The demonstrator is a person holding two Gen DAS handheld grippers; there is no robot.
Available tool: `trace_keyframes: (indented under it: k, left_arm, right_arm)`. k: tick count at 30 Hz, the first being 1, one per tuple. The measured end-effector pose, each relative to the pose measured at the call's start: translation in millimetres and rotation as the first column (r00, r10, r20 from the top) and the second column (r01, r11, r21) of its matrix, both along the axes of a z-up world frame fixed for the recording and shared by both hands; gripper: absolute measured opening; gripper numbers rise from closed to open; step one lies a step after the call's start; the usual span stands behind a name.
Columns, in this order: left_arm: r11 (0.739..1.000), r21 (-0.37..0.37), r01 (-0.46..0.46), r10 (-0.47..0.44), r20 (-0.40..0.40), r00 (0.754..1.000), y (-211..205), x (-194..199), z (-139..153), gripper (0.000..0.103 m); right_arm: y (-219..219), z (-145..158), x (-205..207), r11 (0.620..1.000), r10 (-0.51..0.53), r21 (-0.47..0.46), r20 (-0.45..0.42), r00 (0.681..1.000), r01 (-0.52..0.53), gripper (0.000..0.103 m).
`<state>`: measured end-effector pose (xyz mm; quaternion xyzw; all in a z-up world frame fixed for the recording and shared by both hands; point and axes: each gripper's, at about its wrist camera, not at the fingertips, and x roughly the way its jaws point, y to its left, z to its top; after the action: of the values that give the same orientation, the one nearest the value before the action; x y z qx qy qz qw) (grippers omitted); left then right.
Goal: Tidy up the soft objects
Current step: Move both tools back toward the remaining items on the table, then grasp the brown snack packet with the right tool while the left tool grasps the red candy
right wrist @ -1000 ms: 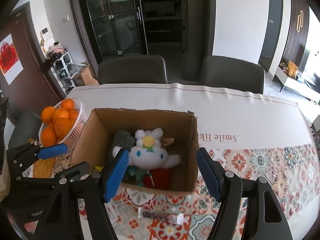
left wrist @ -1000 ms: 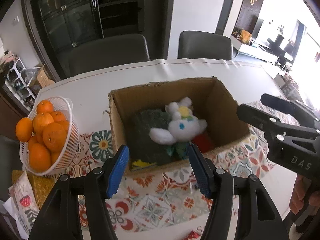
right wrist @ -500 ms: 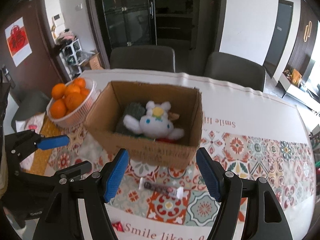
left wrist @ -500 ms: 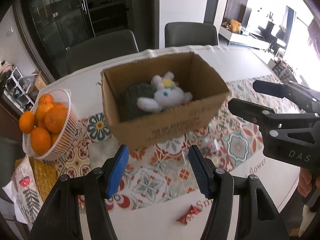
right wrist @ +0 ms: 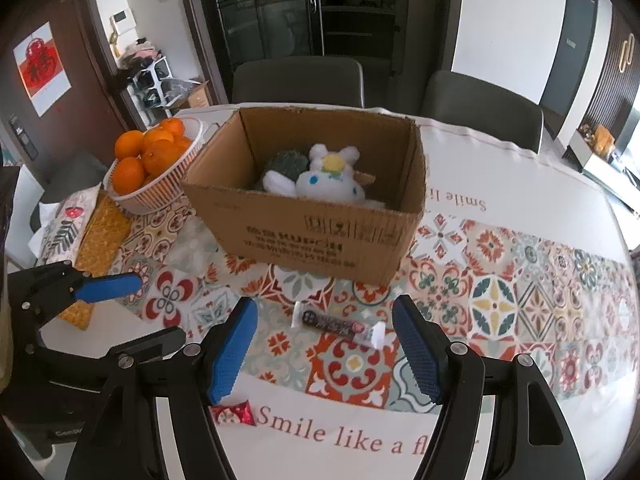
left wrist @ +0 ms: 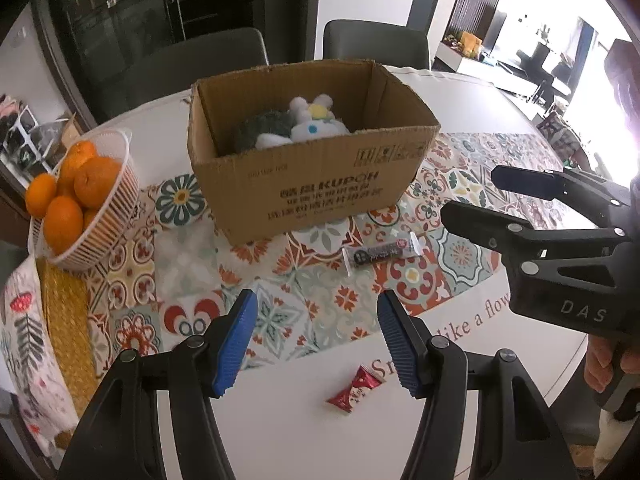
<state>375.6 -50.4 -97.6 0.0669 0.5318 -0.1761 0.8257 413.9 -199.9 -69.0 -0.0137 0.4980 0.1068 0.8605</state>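
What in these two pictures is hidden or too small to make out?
- Cardboard box floor: both views, near wall hides it.
- Dark green plush: both views, the white plush toy and box wall cover most.
- Black snack packet print: too small.
- Red candy wrapper: right view, partly behind a jaw.
- Person's hand: left view, cut by edge.

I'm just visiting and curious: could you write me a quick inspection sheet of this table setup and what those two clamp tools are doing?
Surface: round white table with a patterned tile runner.
Job's things: white plush toy and a dark green soft item inside the open cardboard box.
Clutter: basket of oranges, dark snack wrapper, red candy, floral bag.
Grippers: left gripper and right gripper both open, fingers holding nothing.
Cables: nothing seen.
Surroundings: two grey chairs, dark glass cabinet.
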Motion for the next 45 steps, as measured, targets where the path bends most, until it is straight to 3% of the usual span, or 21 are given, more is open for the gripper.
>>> trace_keyframes:
  k: [6,14,21,27,35,37,42,45]
  left_arm:
    - [0.999,0.004,-0.037,0.037,-0.014,0.999,0,-10,-6,0.061]
    - [0.999,0.048,-0.015,0.016,-0.022,1.0,-8,-22,-14,0.061]
    - [0.992,0.109,0.066,-0.062,-0.04,0.997,-21,-33,-29,0.061]
    - [0.968,0.168,0.185,-0.174,-0.083,0.981,-34,-37,-40,0.061]
    - [0.902,0.21,0.377,-0.328,-0.233,0.915,-54,-33,-56,0.061]
    - [0.897,0.194,0.397,-0.336,-0.285,0.898,-56,-31,-65,0.061]
    - [0.887,0.14,0.44,-0.332,-0.469,0.818,-60,-27,-99,0.061]
    - [0.879,0.138,0.457,-0.33,-0.517,0.79,-65,-28,-114,0.061]
  right_arm:
    - [-1,-7,-5,0.999,0.028,-0.017,-0.022,0.999,-0.028,0.071]
    - [-1,-19,-10,0.995,0.089,-0.029,-0.048,0.995,-0.09,0.071]
    - [4,-31,-13,0.976,0.187,-0.096,-0.074,0.98,-0.194,0.071]
    - [14,-45,-8,0.933,0.308,-0.147,-0.142,0.941,-0.328,0.071]
    - [25,-73,11,0.85,0.439,-0.18,-0.277,0.855,-0.495,0.071]
    - [28,-78,13,0.825,0.468,-0.188,-0.301,0.831,-0.533,0.071]
    - [32,-97,19,0.771,0.51,-0.213,-0.359,0.782,-0.6,0.071]
    - [36,-112,22,0.723,0.54,-0.227,-0.405,0.738,-0.653,0.071]
